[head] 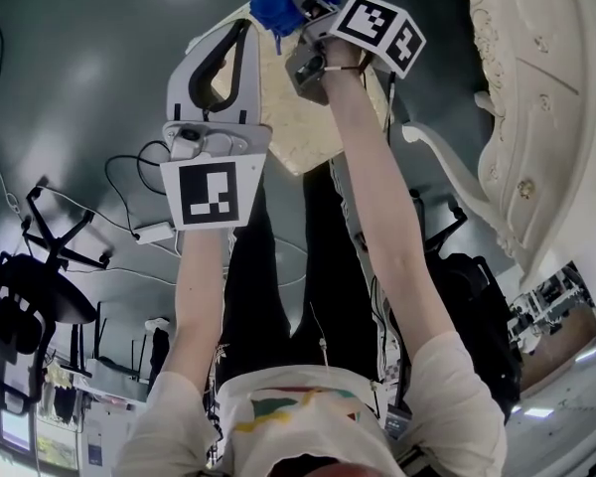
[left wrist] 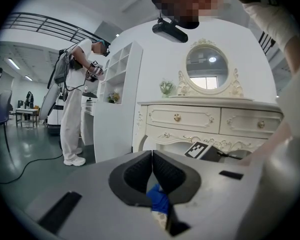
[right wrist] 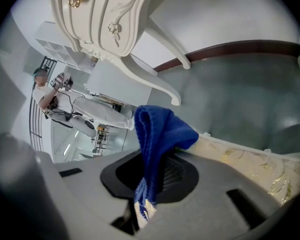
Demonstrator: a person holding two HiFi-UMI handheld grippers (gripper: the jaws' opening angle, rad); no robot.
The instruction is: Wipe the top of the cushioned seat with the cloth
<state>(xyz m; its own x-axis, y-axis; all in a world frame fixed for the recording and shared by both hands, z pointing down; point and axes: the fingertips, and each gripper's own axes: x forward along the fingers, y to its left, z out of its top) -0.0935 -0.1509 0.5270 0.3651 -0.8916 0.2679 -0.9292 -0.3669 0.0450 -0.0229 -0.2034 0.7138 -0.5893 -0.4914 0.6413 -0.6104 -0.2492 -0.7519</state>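
Cloth [right wrist: 160, 134] is gripped by right hand-held gripper [right wrist: 152, 174] at seat [head: 300, 127] edge | left hand-held gripper [left wrist: 152, 170] is seen closed, empty

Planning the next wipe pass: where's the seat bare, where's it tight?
Bare: near corner of the seat, between left tool and right forearm. Tight: far edge under right tool and cloth; right side, by the dresser leg.

No words or numbers can be read anywhere (only patterned square markers [head: 215, 192] show).
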